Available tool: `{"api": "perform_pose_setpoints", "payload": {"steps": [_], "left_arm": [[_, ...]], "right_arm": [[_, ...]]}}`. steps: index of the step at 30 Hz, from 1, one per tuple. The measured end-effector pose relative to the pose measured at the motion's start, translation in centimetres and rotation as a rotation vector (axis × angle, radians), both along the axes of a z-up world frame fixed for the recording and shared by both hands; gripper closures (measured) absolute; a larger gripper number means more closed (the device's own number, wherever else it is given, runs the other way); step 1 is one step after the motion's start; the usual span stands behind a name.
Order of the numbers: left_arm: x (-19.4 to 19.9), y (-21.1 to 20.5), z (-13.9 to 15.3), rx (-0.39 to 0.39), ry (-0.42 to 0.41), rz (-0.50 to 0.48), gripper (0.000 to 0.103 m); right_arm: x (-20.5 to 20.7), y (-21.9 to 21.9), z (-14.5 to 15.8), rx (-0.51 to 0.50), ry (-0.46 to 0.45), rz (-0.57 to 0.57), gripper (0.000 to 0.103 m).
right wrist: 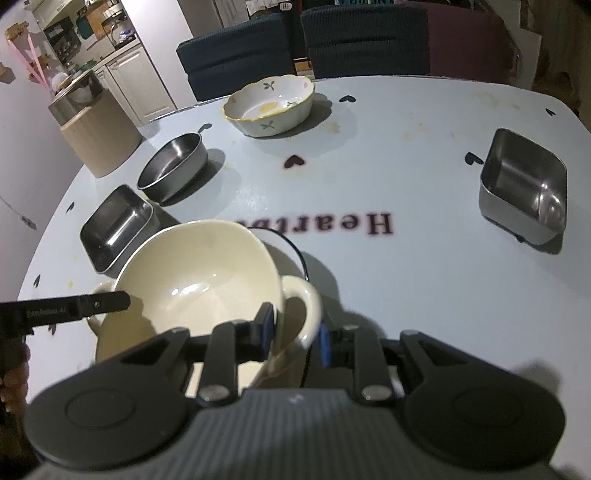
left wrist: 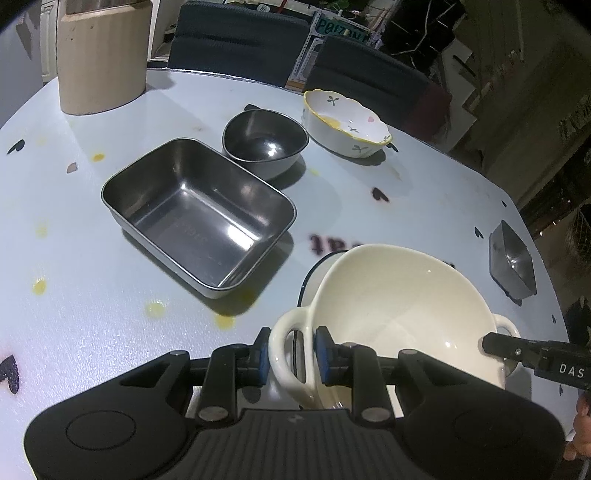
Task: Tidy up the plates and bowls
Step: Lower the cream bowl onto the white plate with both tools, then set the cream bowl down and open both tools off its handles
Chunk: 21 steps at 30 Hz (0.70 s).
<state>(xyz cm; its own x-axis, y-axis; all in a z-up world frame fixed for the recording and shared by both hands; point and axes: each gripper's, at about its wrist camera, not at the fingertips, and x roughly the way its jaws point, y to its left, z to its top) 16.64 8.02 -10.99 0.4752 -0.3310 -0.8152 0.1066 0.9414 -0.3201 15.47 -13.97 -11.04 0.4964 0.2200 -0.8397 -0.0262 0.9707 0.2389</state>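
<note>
The pale blue worktop [right wrist: 424, 155] carries dark printed lettering, upside down from the camera, reading "Heart" before a cream two-handled bowl [right wrist: 207, 273] covers the rest. The black right gripper [left wrist: 496, 343] shows white letters "DAS". A sign behind the chairs [left wrist: 338, 27] reads roughly "POIZON".

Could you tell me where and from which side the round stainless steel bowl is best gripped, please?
Grip the round stainless steel bowl by its thin rim, from above, one finger inside and one outside. It sits upright and open, without handles, and its curved wall would likely slip. The near side looks freest.
</note>
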Motion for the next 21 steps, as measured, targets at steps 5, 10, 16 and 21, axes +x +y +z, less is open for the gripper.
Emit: {"api": "perform_pose_setpoints", "payload": {"steps": [5, 10, 16, 21], "left_arm": [[-0.1, -0.2, 0.1, 0.008, -0.005, -0.01, 0.077], [0.0, -0.2, 0.1, 0.011, -0.006, -0.012, 0.077], [0.0, -0.4, 0.2, 0.012, -0.008, -0.018, 0.078], [-0.1, -0.6, 0.3, 0.017, -0.014, -0.027, 0.079]], "right_arm": [[0.3, -0.3, -0.4, 0.021, 0.035, -0.014, 0.072], [0.4, -0.3, -0.6, 0.027, 0.047, -0.024, 0.072], [0.9, -0.5, -0.9, 0.032, 0.056, -0.038, 0.072], [1.2, -0.4, -1.1, 0.022, 0.064, -0.051, 0.07]]}}
